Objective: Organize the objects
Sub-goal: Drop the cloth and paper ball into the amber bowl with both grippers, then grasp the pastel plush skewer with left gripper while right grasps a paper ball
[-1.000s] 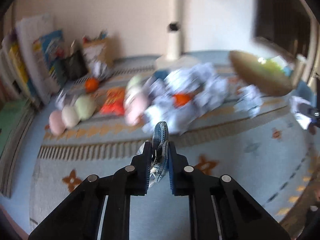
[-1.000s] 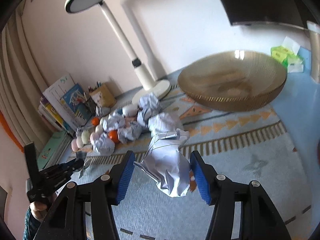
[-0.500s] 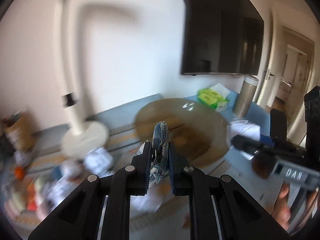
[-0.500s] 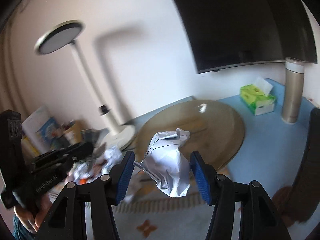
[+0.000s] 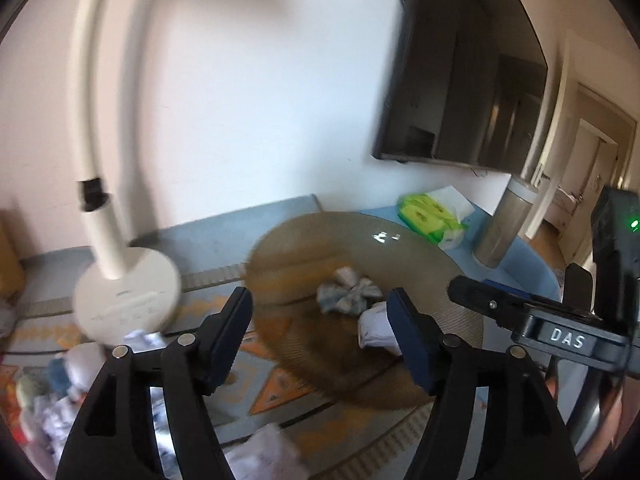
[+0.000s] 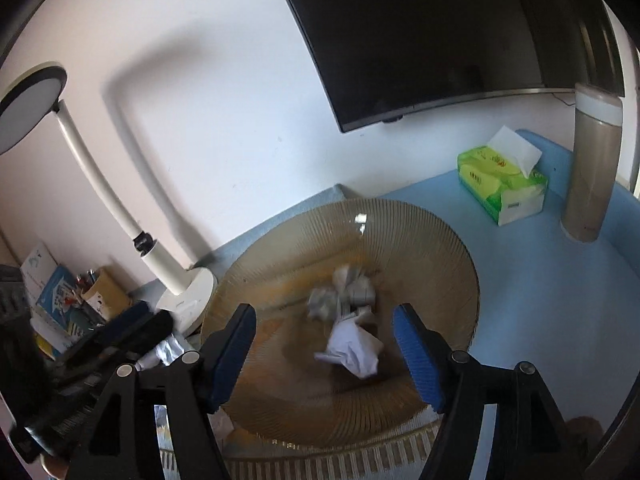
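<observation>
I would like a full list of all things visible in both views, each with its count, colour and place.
bowl: 1, amber, on the mat, under both grippers.
paper balls: 2 in the bowl, one white, one greyish and blurred.
more paper: several, white, on the mat left of the bowl.
lamp: 1, white, left of the bowl.
tissue pack: 1, green, right of the bowl.
flask: 1, tan, beside the tissue pack.
TV: 1, black, on the wall.
books: several, far left.
pen cup: 1, yellow, beside the books.
left gripper: black and blue, open, empty.
right gripper: black and blue, open, empty.
</observation>
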Tool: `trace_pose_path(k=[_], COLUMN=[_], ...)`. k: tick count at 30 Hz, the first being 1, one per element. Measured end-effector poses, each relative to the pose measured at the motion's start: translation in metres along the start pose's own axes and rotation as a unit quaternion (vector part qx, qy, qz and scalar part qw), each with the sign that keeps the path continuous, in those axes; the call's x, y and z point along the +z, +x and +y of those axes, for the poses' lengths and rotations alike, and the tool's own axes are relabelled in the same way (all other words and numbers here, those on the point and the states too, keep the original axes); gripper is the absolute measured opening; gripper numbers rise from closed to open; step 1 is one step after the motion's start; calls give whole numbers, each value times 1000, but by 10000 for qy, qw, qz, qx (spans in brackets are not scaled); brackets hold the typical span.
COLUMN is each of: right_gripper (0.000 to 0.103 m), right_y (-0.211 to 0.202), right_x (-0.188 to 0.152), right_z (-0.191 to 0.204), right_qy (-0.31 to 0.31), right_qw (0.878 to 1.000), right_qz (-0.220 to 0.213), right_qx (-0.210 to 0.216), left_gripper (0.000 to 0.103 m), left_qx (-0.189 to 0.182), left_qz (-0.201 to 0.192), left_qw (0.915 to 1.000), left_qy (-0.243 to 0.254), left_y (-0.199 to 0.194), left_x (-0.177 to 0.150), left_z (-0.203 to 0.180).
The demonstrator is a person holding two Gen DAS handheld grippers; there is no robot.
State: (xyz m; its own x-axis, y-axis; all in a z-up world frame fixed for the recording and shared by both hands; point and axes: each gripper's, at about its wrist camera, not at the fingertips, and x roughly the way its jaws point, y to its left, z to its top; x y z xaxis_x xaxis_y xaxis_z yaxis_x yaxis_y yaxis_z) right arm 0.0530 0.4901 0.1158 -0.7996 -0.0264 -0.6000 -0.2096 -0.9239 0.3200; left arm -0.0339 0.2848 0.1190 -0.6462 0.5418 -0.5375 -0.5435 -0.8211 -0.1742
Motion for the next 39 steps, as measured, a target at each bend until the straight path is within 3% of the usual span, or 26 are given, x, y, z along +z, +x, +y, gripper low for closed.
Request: trace_pose_path(k=[3,5,10,13,16,18,21,24,26,28,32,35,39], right_gripper=[70,70,72,93,94,94,94,95,100,100,100,100,100], right_y=[-9,-19,-32,-32,-20,-12,-3,-5,3,9,11,13,20], right_x=[-14,-26,-50,-80,-113,-138,-164,-174,-179,-180,-178,-172,-162], right_z=[14,31,73,96,110,120,137,157,162,164,159,150,134], right_qy=[-112,-288,-629,-618,-695,-903,-1365,-1945,-2114,-2181,-2099,-1853,-1381], right_qw=[9997,9991,9956,9936,9928,9918,9870,9794,9764,9747,9765,9811,9878], right_qz=[72,100,168,217,296,251,241,99,230,350,378,446,575], right_qx=[198,298,667,921,927,872,811,541,385,344,297,339,425], left_gripper=[69,82,97,97,97,97,97,97,97,97,97,97,101], left_qx=[146,271,1029,2099,2795,3004,3020,3027,2945,2839,2741,2515,2823], left_qz=[-118,-232,-738,-598,-356,-162,142,75,14,204,189,275,391], left_qw=[9997,9988,9886,9699,9502,9414,9368,9327,9305,9288,9290,9341,9356], left_qy=[-166,-323,-814,-1080,-1330,-1525,-1762,-1958,-2178,-2373,-2481,-2519,-2087], left_y=[-32,-61,-153,-196,-218,-223,-221,-221,-217,-212,-212,-212,-205], left_x=[-9,-19,-50,-81,-123,-149,-180,-196,-201,-210,-210,-206,-176], left_z=[21,39,98,144,193,220,248,261,266,274,278,286,312])
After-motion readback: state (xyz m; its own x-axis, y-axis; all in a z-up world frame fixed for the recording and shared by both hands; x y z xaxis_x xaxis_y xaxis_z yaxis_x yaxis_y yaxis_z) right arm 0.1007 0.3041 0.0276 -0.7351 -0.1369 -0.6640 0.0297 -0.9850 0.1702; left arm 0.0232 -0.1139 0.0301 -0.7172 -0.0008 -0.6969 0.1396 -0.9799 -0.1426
